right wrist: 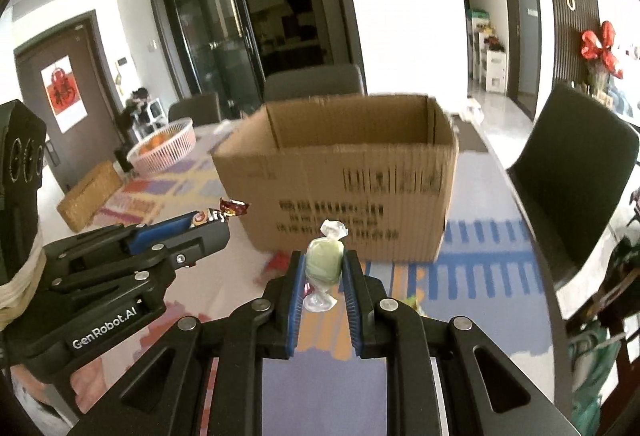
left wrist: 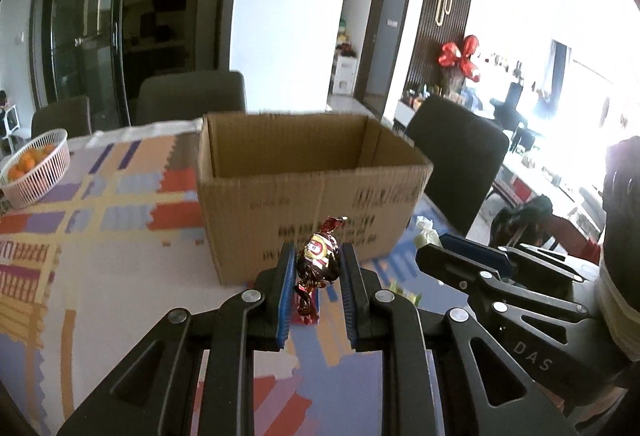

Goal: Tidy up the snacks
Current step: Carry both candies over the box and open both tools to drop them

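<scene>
An open cardboard box (left wrist: 312, 191) stands at twelve o'clock on my table (left wrist: 80, 256), interior unseen. My left gripper (left wrist: 317, 268) clamps a brown sweet (left wrist: 318, 256); my right gripper (right wrist: 323, 268) clamps a green sweet (right wrist: 323, 262). Both await dropping; wrappers remain at five o'clock.

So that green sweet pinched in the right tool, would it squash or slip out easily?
The green candy probably gives little: its body looks plump between the right tool's pads, not visibly dented. The clear wrapper looks glossy, so it may be slippery. Its twisted ends stick out loosely, so those are likely floppy.
</scene>
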Demonstrator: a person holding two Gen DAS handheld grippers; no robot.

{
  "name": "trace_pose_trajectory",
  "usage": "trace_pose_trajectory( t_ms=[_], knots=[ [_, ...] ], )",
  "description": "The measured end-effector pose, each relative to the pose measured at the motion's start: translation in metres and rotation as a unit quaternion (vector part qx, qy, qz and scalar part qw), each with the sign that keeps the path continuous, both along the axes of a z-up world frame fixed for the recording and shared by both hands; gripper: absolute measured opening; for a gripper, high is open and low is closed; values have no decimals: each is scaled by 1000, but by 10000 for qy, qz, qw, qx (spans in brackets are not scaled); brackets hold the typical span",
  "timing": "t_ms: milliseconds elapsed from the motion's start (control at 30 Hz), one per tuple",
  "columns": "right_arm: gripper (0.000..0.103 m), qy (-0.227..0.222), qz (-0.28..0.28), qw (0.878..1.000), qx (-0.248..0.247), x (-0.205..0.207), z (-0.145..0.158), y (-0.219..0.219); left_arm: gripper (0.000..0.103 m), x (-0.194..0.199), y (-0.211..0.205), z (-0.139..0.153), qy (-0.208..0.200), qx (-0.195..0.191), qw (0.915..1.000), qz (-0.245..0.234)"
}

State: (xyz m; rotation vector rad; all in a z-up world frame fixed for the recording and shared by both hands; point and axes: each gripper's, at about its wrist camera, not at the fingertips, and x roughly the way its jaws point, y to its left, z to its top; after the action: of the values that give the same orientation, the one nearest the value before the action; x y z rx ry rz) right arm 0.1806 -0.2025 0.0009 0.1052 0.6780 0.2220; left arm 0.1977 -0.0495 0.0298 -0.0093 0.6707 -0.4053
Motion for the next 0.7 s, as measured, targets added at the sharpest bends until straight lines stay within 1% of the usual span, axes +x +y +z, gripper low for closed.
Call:
trace_pose_trajectory(
  t_ms=[200, 367, 600, 700],
  knots=[
    [20, -344, -45, 9994, 39, 9, 28, -1, 22, 10, 1, 28, -280, -57, 9996, 76],
    [20, -583, -80, 9983, 23, 23, 50, -3, 22, 21, 1, 45, -457, -81, 9988, 127],
    [20, -732, -113, 9972, 54, 49, 73, -3, 22, 47, 2, 59, -454, -129, 9987, 174],
    [20, -759, -92, 9971, 15, 58, 79, -2, 22, 57, 2, 62, -438, -58, 9989, 182]
  ],
)
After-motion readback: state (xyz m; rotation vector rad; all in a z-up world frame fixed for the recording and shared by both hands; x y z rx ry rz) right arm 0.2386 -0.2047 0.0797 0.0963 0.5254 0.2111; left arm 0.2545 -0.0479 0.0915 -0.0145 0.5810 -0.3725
